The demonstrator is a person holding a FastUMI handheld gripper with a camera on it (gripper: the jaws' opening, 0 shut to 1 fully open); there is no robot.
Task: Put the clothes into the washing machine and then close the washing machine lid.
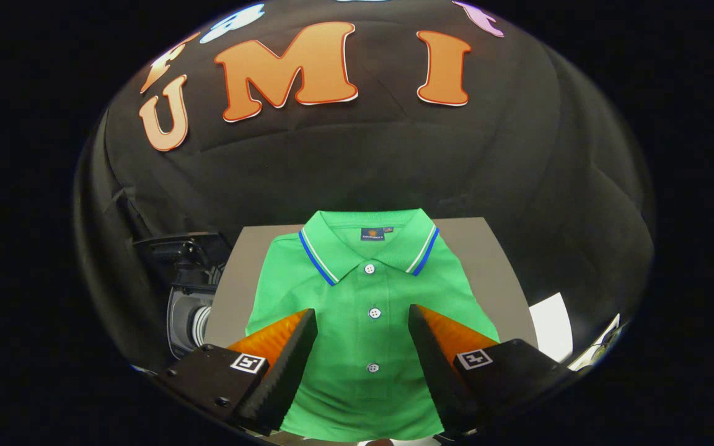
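Black cloth backs a grey table (493, 260) at mid-frame, where a folded green shirt (363, 322) lies flat. At the lower middle of the frame the gripper (363, 365) hovers over the shirt with jaws spread wide, holding nothing. At lower left sits the washing machine (189, 316). Pinching only the top layer could let the shirt unfold, drag and snag on the machine's rim.

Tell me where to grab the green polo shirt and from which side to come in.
Grip the green polo shirt at the button placket, pinching up a fold from above. It lies flat and folded on the grey table, so there is no raised edge. The gripper is open, its fingers either side of the placket.
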